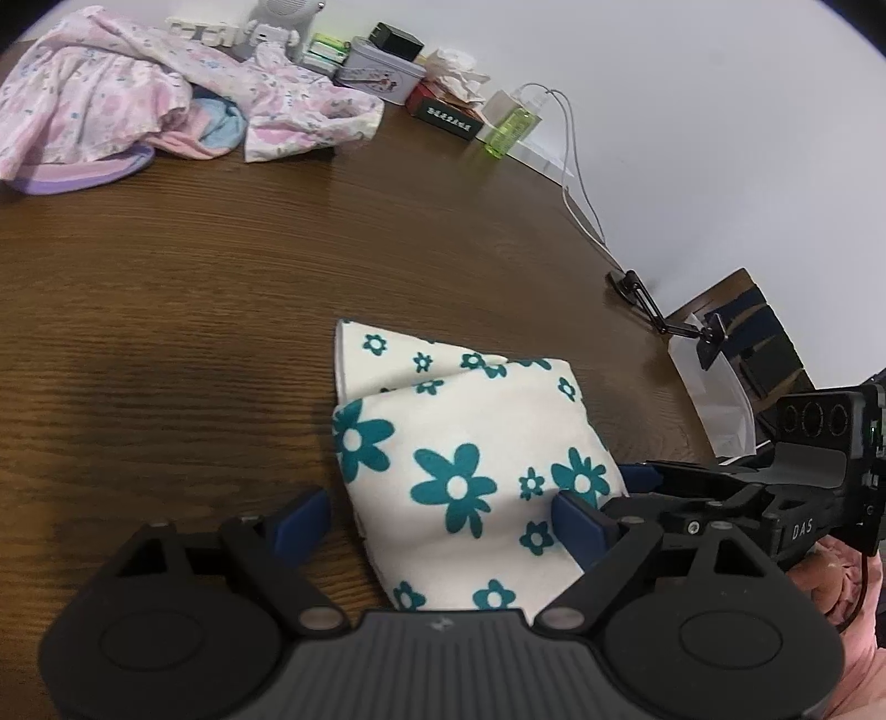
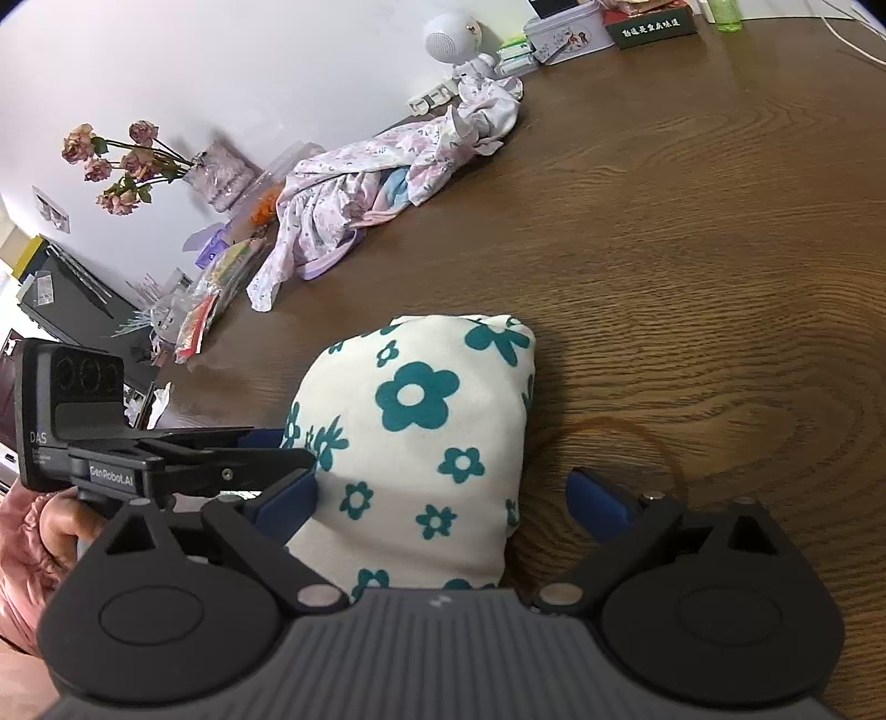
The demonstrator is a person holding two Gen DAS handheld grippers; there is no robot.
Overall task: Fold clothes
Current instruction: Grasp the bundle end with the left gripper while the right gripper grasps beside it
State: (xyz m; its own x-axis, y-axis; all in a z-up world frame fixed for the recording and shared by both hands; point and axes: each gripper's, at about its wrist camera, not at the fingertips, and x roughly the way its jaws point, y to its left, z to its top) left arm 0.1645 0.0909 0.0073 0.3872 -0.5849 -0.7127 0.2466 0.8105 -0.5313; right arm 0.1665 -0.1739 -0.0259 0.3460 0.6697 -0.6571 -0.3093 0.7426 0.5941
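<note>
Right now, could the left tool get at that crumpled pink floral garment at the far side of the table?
Probably yes. The open left tool straddles the folded white teal-flowered cloth, gripping nothing, and only bare brown wooden table lies before the pink floral garment.

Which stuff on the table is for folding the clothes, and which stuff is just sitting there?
For the folding:
- folded flowered cloth, between both open grippers
- left gripper
- right gripper
- pink clothes pile, not yet folded

Just sitting there:
- white speaker toy
- tin box
- green bottle
- dried flowers
- white cable
</note>
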